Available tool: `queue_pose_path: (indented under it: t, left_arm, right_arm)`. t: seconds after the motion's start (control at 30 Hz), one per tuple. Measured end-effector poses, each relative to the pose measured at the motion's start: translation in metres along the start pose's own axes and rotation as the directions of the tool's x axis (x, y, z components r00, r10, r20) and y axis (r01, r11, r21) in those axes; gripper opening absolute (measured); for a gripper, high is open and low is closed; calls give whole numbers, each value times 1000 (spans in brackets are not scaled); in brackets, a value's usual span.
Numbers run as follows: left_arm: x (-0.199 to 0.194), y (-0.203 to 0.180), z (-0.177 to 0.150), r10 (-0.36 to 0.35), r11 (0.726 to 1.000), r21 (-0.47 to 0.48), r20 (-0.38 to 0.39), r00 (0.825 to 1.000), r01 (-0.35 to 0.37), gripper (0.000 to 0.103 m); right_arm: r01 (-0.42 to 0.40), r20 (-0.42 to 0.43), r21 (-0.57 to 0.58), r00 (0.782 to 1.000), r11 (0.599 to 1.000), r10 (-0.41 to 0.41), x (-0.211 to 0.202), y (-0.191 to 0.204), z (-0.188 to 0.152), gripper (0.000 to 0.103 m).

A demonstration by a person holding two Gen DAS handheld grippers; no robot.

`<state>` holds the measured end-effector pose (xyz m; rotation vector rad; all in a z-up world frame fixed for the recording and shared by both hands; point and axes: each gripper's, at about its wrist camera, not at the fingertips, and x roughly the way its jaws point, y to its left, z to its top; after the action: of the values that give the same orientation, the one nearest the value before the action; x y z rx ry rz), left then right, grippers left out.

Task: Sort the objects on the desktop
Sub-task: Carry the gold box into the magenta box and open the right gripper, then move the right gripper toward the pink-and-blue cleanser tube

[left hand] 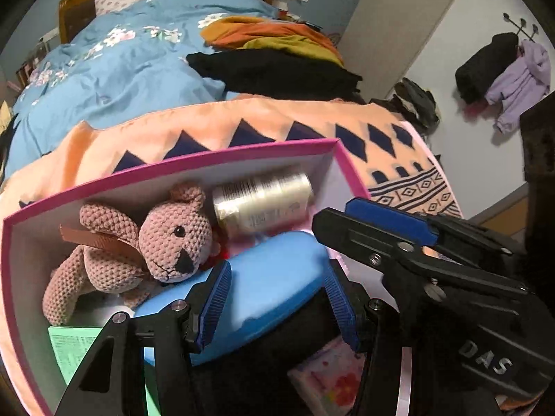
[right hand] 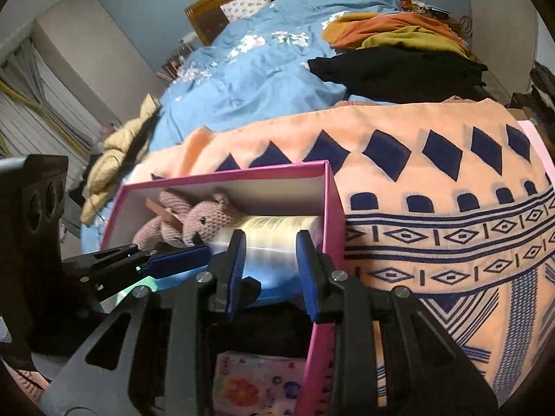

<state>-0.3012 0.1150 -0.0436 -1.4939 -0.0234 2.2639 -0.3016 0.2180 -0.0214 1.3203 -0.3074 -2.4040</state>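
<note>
A pink-rimmed box [left hand: 208, 159] sits on an orange cloth with dark blue diamonds [right hand: 433, 180], which covers the tabletop at the foot of a bed with a blue floral duvet [left hand: 121, 69]. Inside the box, a crocheted pink bear [left hand: 163, 242] lies on its side against the far wall, and a pale cylindrical roll [left hand: 263, 201] (its label is too blurred to read) lies just beside the bear's head in the far right corner. In front of both rests a blue oval case [left hand: 270, 284], touching the bear's chin. A green paper [left hand: 74, 350] lies at the near left of the box floor, and a floral-printed packet [right hand: 256, 384] sits at the near end.

The left claw [left hand: 277, 305] hangs over the box with its blue pads [left hand: 215, 301] spread either side of the blue case, not pressing on it. The right claw [right hand: 270, 274] reaches in over the near right wall, its jaws apart with the roll showing between them; whether the pads touch the roll I cannot tell
</note>
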Motion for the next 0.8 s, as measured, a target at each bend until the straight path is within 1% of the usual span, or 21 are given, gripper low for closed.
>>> queue_pose_path:
  t: [0.17, 0.27, 0.4, 0.43, 0.53, 0.57, 0.67, 0.7, 0.73, 0.8]
  left_arm:
    - [-6, 3, -7, 3, 1000, 2, 18, 1000, -4, 57]
    - [-14, 6, -15, -10, 1000, -13, 33, 999, 11, 58]
    - [-28, 12, -29, -27, 998, -50, 61, 998, 30, 67]
    - [-33, 14, -34, -30, 998, -61, 72, 997, 35, 70]
    - [-48, 14, -51, -54, 995, -83, 106, 993, 63, 72]
    - [-53, 13, -57, -62, 993, -89, 118, 991, 73, 72]
    - [-67, 8, -73, -46, 995, -77, 147, 988, 58, 73]
    - [-72, 6, -78, -38, 996, -70, 157, 987, 49, 75]
    - [-76, 5, -84, -29, 997, -66, 164, 986, 41, 77]
    - [-82, 4, -96, -16, 998, -65, 167, 986, 27, 77]
  right_arm:
    - [13, 0, -38, 1000, 999, -13, -1, 4, -4, 33]
    - [14, -4, -49, 1000, 999, -14, -3, 6, -8, 33]
    - [-2, -3, -46, 1000, 999, 2, -10, 6, -17, 34]
    - [-14, -1, -43, 1000, 999, 14, -13, 5, -19, 34]
    - [-50, 3, -28, 999, 998, 50, -22, 4, -27, 44]
    - [-65, 4, -20, 998, 998, 65, -25, 3, -30, 46]
    - [-118, 7, 3, 993, 993, 118, -34, 5, -43, 46]
    - [-132, 7, 5, 991, 991, 132, -37, 7, -47, 46]
    - [-148, 4, 2, 989, 989, 148, -40, 10, -52, 46]
    - [-171, 0, -6, 985, 985, 171, -45, 16, -63, 46]
